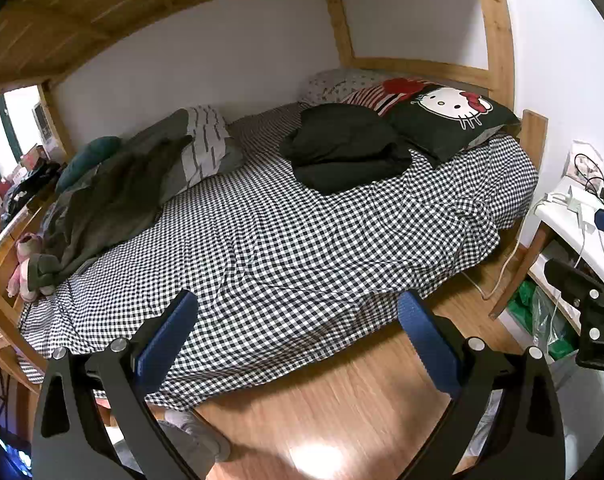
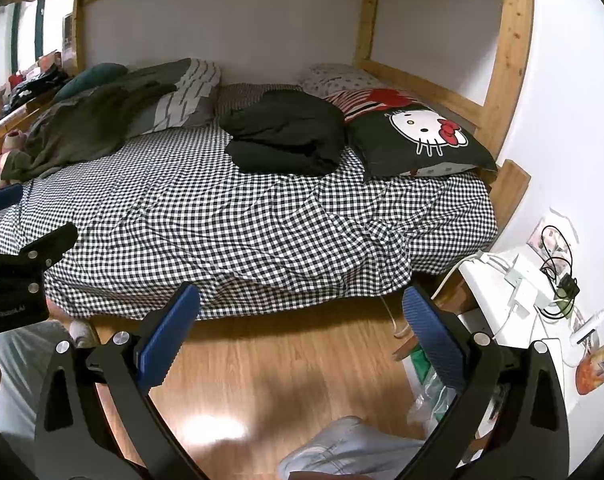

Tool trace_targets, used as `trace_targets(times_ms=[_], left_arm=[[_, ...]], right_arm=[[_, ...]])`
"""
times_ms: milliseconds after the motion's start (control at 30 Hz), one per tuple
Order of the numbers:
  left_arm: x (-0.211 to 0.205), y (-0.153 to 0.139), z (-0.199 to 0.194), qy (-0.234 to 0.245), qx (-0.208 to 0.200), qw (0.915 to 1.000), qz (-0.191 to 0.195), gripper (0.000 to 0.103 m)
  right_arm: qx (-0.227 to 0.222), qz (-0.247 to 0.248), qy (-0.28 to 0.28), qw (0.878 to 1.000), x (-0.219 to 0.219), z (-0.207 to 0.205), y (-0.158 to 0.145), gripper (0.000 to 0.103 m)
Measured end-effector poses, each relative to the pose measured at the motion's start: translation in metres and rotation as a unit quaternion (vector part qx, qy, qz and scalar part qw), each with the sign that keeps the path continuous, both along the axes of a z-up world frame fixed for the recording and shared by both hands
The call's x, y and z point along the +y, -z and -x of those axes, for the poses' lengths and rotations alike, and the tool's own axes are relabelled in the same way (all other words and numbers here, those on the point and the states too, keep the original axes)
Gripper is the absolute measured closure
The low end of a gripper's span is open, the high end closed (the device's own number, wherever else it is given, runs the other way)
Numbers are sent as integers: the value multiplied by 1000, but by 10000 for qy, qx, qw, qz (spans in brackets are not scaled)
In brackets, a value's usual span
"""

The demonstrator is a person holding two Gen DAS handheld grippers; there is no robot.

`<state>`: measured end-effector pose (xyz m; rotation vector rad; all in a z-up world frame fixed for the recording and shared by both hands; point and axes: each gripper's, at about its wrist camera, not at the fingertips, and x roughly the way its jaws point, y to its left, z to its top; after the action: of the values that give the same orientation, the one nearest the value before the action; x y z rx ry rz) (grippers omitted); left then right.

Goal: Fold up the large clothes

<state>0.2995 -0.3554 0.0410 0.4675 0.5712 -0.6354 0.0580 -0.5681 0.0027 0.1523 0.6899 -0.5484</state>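
A black garment (image 1: 344, 148), seemingly loosely folded, lies on the checked bed (image 1: 262, 240); both grippers' jaws gape empty.

The near and middle part of the bed (image 2: 230, 224) is bare. Far back, a black bundle (image 2: 286, 140) and a cat pillow (image 2: 418, 140) block the right, and a green heap (image 2: 86, 128) blocks the left.

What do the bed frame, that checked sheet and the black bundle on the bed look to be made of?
Bed frame: pale unpainted wood, knots and grain showing. Checked sheet: thin woven fabric, probably cotton, creasing into fine wrinkles. Black bundle: soft matte cloth in thick folds; fibre unclear.
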Motion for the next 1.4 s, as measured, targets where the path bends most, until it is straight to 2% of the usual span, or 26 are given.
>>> trace_targets(times_ms=[767, 1400], left_arm=[[-5, -1, 10, 168, -144, 9997, -129, 4], [-4, -2, 8, 124, -80, 9999, -82, 4]], right_arm=[[-5, -12, -51, 10000, -1, 1, -1, 3], [14, -5, -74, 10000, 1, -1, 0, 3]])
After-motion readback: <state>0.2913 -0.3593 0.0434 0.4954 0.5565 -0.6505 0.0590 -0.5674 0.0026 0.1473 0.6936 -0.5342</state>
